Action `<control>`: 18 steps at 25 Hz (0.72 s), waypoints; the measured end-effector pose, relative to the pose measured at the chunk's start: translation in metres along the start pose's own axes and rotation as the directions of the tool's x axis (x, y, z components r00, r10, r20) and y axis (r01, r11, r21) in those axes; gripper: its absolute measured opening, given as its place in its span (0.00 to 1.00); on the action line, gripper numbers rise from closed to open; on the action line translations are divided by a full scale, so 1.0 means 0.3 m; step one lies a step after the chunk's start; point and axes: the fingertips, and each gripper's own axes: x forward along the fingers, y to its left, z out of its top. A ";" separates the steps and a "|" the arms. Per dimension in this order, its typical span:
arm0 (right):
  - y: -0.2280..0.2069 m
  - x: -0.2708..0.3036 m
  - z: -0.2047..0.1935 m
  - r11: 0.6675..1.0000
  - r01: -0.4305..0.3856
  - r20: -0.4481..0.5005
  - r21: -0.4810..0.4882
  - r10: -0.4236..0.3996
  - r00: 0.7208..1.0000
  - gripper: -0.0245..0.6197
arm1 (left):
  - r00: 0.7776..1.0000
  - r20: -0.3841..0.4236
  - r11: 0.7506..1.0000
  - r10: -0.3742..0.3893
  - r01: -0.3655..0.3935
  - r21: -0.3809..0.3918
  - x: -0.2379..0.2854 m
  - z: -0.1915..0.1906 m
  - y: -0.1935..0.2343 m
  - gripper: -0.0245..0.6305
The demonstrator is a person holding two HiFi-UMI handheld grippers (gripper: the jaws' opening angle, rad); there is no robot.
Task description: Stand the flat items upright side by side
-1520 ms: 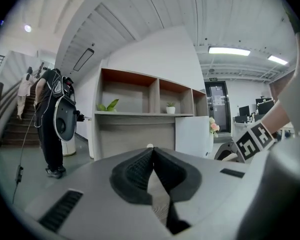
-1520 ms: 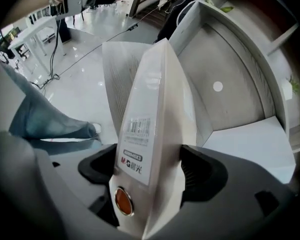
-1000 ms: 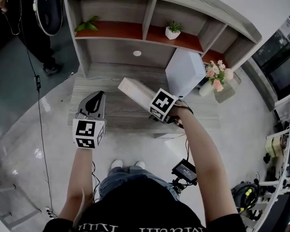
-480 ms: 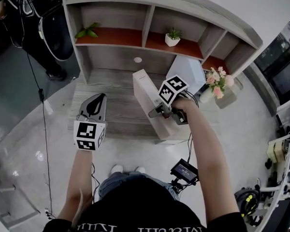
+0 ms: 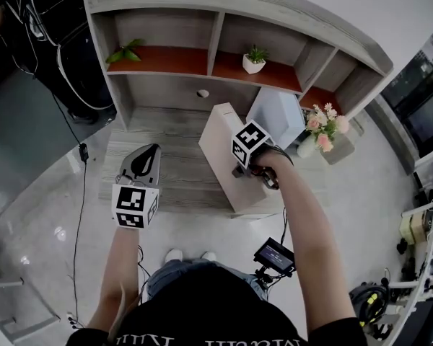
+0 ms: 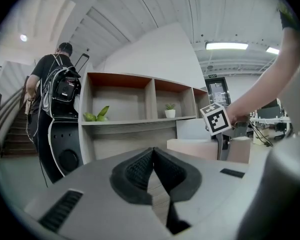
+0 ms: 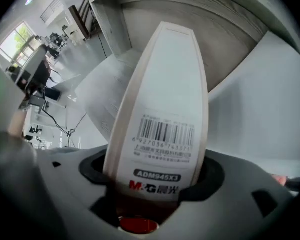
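My right gripper [image 5: 239, 166] is shut on the near end of a flat cream box [image 5: 222, 144]. The box is turned up onto its long edge over the wooden desk [image 5: 166, 121]. The right gripper view shows the barcode end of the cream box [image 7: 165, 99] clamped in my right gripper [image 7: 157, 184]. A white box [image 5: 278, 112] stands upright just right of it against the shelf, also seen as the white box [image 7: 262, 109]. Off to the left, my left gripper [image 5: 141, 166] hovers shut and holds nothing, as the left gripper [image 6: 153, 171] shows.
A shelf unit [image 5: 216, 27] rises behind the desk with a small potted plant [image 5: 254, 58] and green leaves [image 5: 124, 51]. A vase of flowers [image 5: 319, 130] stands right of the white box. A person with a backpack [image 6: 55, 99] is at the far left.
My right gripper has swung the cream box from a flat diagonal lie up onto its edge and brought it closer to the white box. The left gripper has barely moved.
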 end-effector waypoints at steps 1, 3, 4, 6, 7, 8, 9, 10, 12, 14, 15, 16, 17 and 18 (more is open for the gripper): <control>0.010 0.008 0.004 1.000 -0.016 0.005 0.013 0.016 1.000 0.62 | 1.000 -0.001 1.000 -0.001 0.001 0.001 0.001 0.001 -0.003 0.05; 0.023 0.011 0.016 0.999 -0.035 0.020 0.035 0.034 0.999 0.61 | 1.000 -0.002 1.000 -0.001 0.001 0.004 0.002 0.003 -0.006 0.05; 0.023 0.009 0.021 0.998 -0.032 0.026 0.045 0.031 0.999 0.57 | 1.000 -0.002 1.000 -0.001 0.001 0.005 0.003 0.004 -0.007 0.05; 0.020 0.005 0.026 0.997 -0.025 0.040 0.070 0.023 0.999 0.53 | 1.000 -0.003 1.000 0.000 0.000 0.005 0.002 0.003 -0.009 0.05; 0.019 0.004 0.026 0.996 -0.026 0.051 0.088 0.022 0.998 0.52 | 1.000 -0.003 1.000 0.000 0.000 0.005 0.001 0.002 -0.010 0.05; 0.019 0.002 0.024 0.994 -0.028 0.063 0.107 0.021 0.998 0.52 | 1.000 -0.002 1.000 0.001 -0.001 0.005 0.001 0.003 -0.011 0.05; 0.019 -0.001 0.022 0.992 -0.027 0.078 0.124 0.018 0.997 0.51 | 1.000 -0.001 1.000 0.000 0.000 0.005 0.000 0.004 -0.012 0.05; 0.020 -0.007 0.018 0.990 -0.024 0.094 0.137 0.011 0.996 0.51 | 1.000 0.001 1.000 -0.001 0.001 0.006 -0.001 0.006 -0.013 0.05; 0.023 -0.025 0.013 0.989 -0.006 0.134 0.148 -0.014 0.991 0.50 | 1.000 0.004 1.000 -0.003 0.003 0.008 -0.005 0.010 -0.015 0.05; 0.020 -0.051 0.016 0.987 0.025 0.187 0.156 -0.054 0.981 0.50 | 1.000 0.004 1.000 -0.006 0.006 0.008 -0.008 0.010 -0.020 0.05; 0.016 -0.066 0.020 0.986 0.041 0.218 0.164 -0.077 0.973 0.50 | 1.000 0.004 1.000 -0.009 0.009 0.009 -0.009 0.010 -0.025 0.05; 0.011 -0.080 0.024 0.983 0.055 0.250 0.175 -0.099 0.963 0.49 | 1.000 0.005 1.000 -0.014 0.014 0.010 -0.011 0.009 -0.032 0.05; 0.006 -0.093 0.027 0.980 0.066 0.281 0.188 -0.118 0.952 0.49 | 1.000 0.006 1.000 -0.020 0.020 0.012 -0.013 0.009 -0.040 0.05; 0.001 -0.105 0.028 0.977 0.074 0.311 0.202 -0.135 0.941 0.49 | 1.000 0.005 1.000 -0.026 0.026 0.014 -0.015 0.009 -0.049 0.05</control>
